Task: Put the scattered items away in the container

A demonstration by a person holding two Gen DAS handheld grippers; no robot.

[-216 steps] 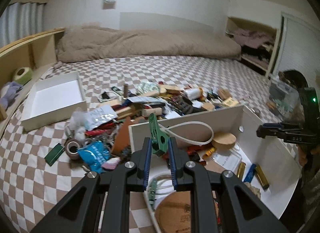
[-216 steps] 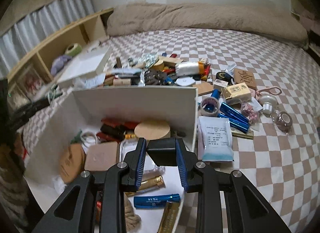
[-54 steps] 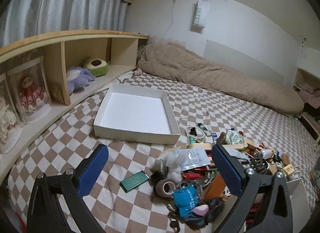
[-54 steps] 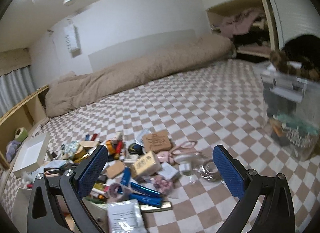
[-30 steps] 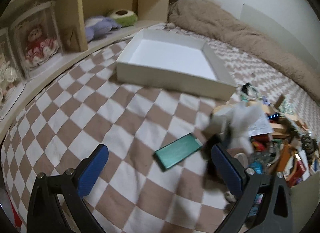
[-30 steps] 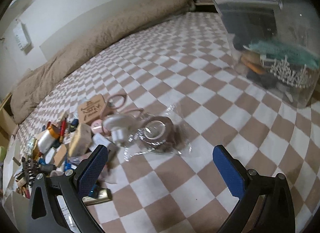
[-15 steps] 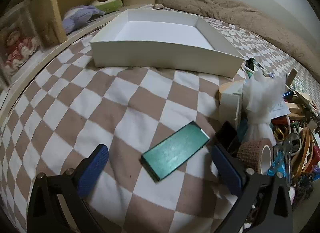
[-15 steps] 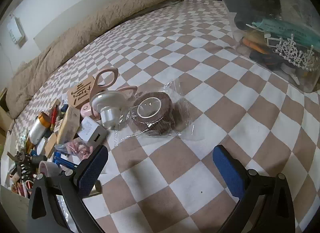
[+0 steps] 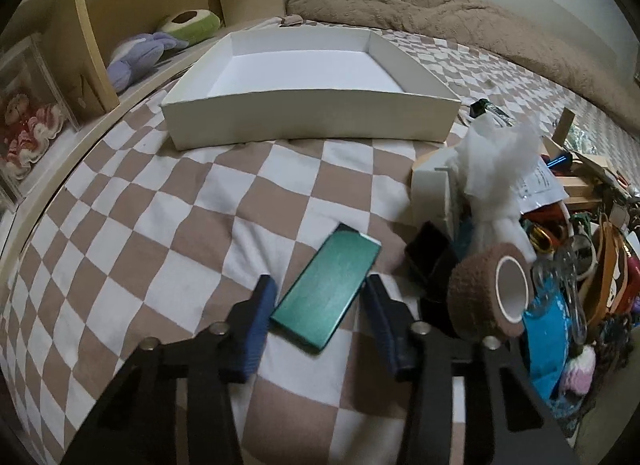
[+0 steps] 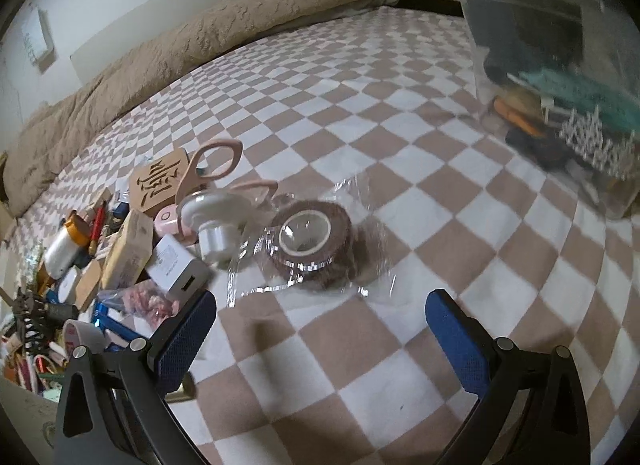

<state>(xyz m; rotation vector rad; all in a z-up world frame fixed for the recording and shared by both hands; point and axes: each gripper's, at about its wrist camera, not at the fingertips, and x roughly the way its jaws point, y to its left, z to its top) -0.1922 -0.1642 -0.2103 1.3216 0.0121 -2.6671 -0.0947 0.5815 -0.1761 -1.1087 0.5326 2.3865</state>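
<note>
A flat green box (image 9: 328, 289) lies on the checkered bedspread in the left wrist view. My left gripper (image 9: 319, 281) straddles it and its jaws are closing. The blue pads (image 9: 260, 313) touch both of its long edges. An empty white box (image 9: 312, 117) stands beyond it. In the right wrist view my right gripper (image 10: 320, 299) hovers open over the bed with nothing between its fingers. A brown tape roll in a clear wrapper (image 10: 310, 239) lies just ahead of it.
A heap of small items with a brown bandage roll (image 9: 490, 293) and white fluff (image 9: 496, 169) crowds the green box's right. A shelf with plush toys (image 9: 140, 53) runs along the left. Pink scissors (image 10: 216, 161) lie left of the tape; a clear bin (image 10: 560, 65) stands at right.
My left gripper came down over the green box and its jaws narrowed from wide open onto the box's edges. The right gripper stayed open and edged closer to the wrapped tape roll.
</note>
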